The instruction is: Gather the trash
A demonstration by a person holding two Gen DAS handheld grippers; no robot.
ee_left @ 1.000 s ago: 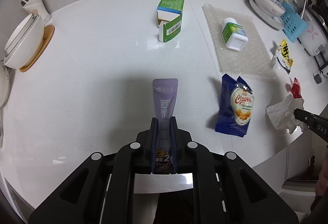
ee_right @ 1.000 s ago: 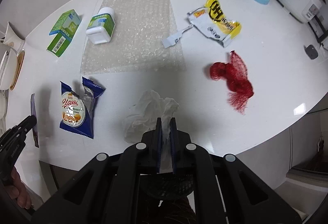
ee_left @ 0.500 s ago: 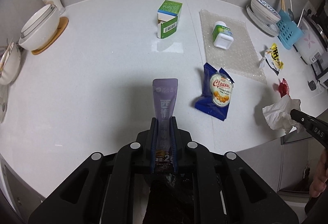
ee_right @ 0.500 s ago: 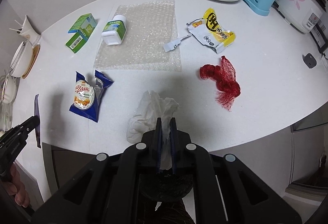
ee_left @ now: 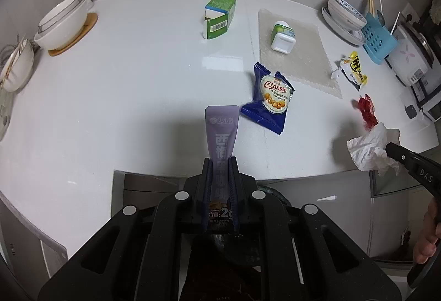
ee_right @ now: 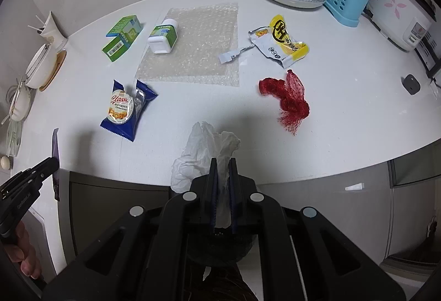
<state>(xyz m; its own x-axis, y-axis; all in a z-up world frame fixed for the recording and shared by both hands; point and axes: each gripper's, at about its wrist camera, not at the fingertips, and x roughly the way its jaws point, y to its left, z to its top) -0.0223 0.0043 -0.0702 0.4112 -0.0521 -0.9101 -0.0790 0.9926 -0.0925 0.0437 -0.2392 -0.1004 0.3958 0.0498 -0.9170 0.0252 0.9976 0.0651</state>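
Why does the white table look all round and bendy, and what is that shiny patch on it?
Left wrist view: the fisheye lens bends the table into a curve; the shiny patch is light reflecting, and a dark shadow falls around the purple packet. Right wrist view: same bending, corners go dark, a soft shadow lies by the tissue; everything looks sharp.

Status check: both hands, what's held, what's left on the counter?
Left hand-held gripper shut on purple sachet. Right shut on tissue. Blue wrapper, red net remain.

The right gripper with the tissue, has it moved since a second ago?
Yes. The right gripper, shut on the tissue, has pulled back from the counter; its front edge now shows below.
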